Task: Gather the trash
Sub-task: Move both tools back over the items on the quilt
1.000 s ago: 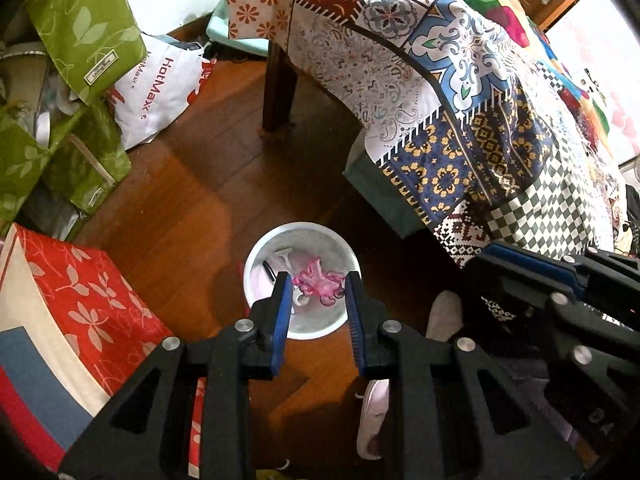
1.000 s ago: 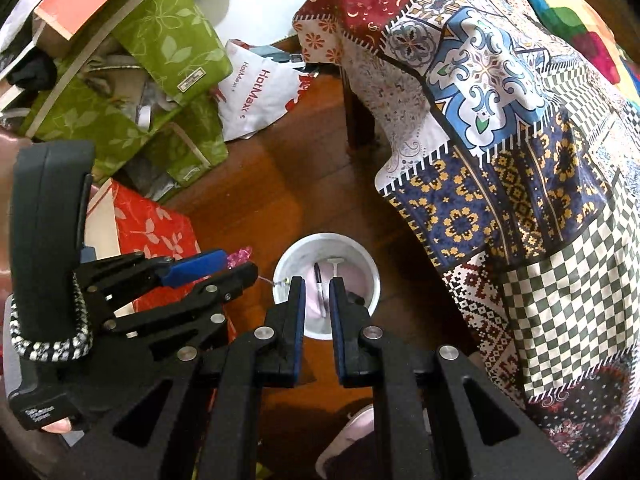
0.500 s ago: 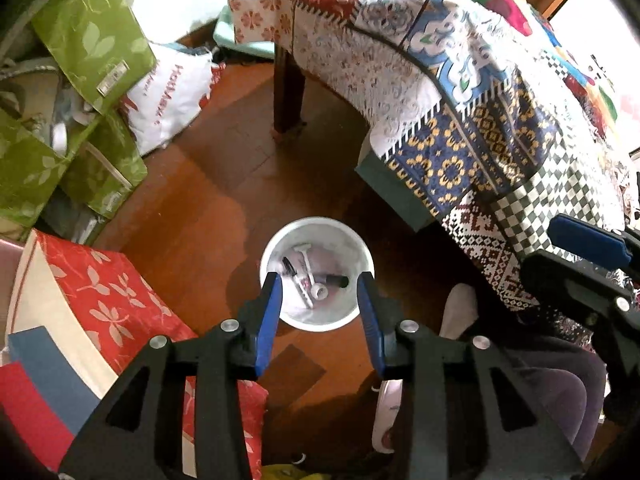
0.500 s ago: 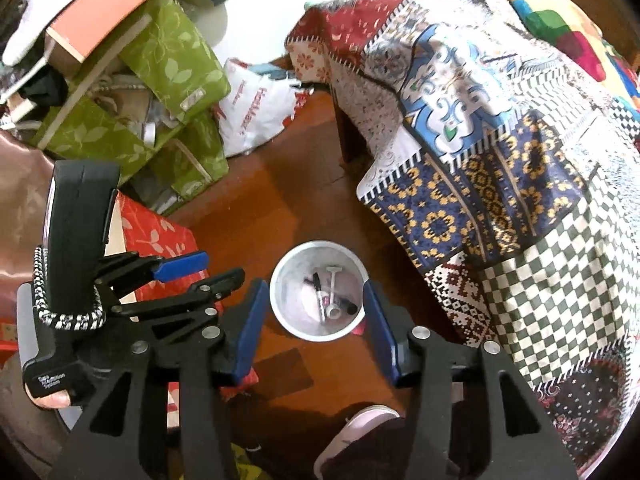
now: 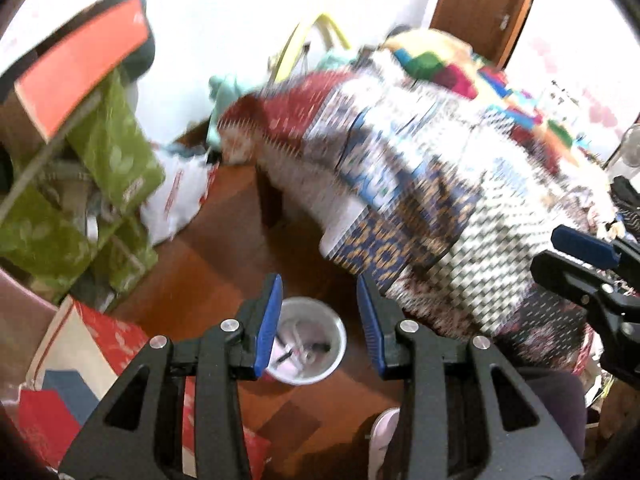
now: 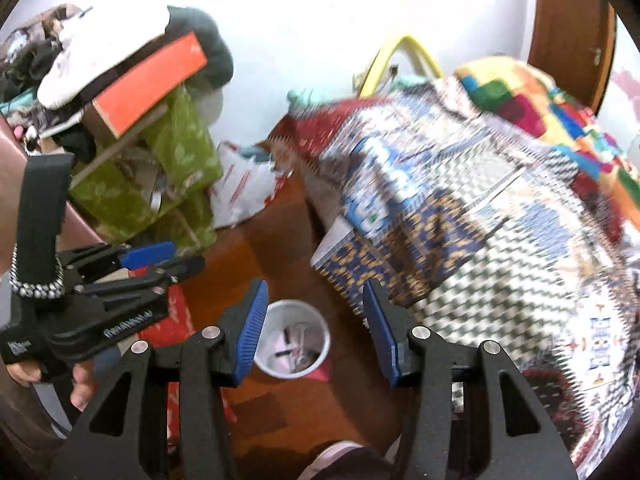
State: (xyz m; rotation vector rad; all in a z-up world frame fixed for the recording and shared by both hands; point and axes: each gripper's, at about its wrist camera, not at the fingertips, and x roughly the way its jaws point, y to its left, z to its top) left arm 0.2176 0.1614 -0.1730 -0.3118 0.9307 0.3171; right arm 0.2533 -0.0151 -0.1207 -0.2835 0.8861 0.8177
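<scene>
Jaws of both the left gripper (image 5: pixel 318 324) and right gripper (image 6: pixel 314 330) stand parted and empty, having just opened, above the white trash bucket (image 5: pixel 306 344) on the floor straight below, neither hand clearly nearer.

A white round bin (image 5: pixel 306 344) stands upright on the wooden floor, holding a black pen and small pale scraps.

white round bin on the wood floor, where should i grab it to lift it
Grip the rim of the white round bin, one of the fingers inside and one outside the thin wall, coming straight down from above. It stands upright with its mouth open upward, and looks too wide to span whole. Take the side away from the patterned patchwork cloth.
</scene>
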